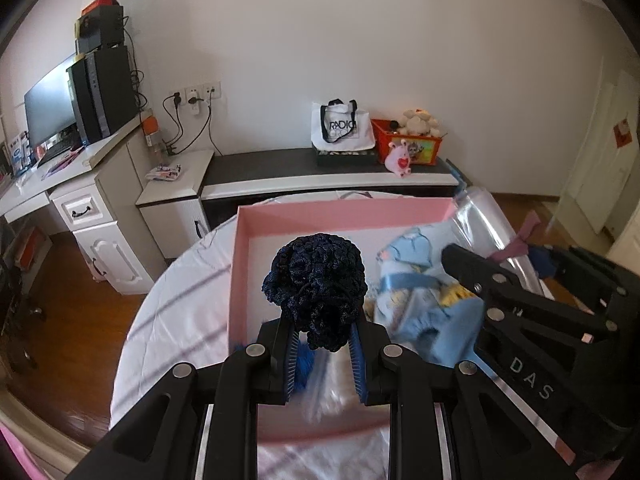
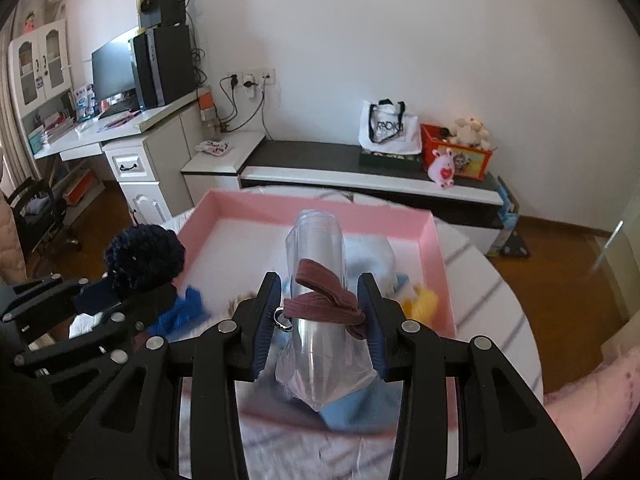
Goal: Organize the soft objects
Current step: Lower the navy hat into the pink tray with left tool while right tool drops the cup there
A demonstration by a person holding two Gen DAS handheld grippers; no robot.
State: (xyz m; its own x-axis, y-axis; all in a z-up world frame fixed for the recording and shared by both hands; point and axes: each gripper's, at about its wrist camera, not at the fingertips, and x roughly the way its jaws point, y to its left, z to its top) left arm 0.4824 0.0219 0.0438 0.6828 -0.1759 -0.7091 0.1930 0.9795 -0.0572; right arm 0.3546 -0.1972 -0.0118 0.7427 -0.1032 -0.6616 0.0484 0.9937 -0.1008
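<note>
From the left wrist view, the left claw [image 1: 320, 354] is pressed together on a dark navy scrunchie [image 1: 316, 288], a crinkled, ruffled puff of fabric held above the near left part of a shallow pink box [image 1: 340, 216] with straight card walls and a pale floor. Inside the box lie soft baby clothes [image 1: 424, 296] in light blue with yellow trim, heaped toward its right side, and a bright blue knitted piece [image 1: 306, 364] near its front wall. The box rests on a round counter [image 1: 176, 320] under a smooth white cloth with thin grey stripes. The right claw [image 1: 456, 258] reaches in from the right. From the right wrist view, the right claw [image 2: 318, 320] pinches a clear, glossy plastic roll [image 2: 320, 280], tube-shaped and bound by a flat brown elastic band [image 2: 326, 300], over the box's [image 2: 436, 256] near middle. A yellow knitted piece [image 2: 424, 302] sits by the right wall, and the navy scrunchie [image 2: 144, 256] hangs beyond the left wall.
</note>
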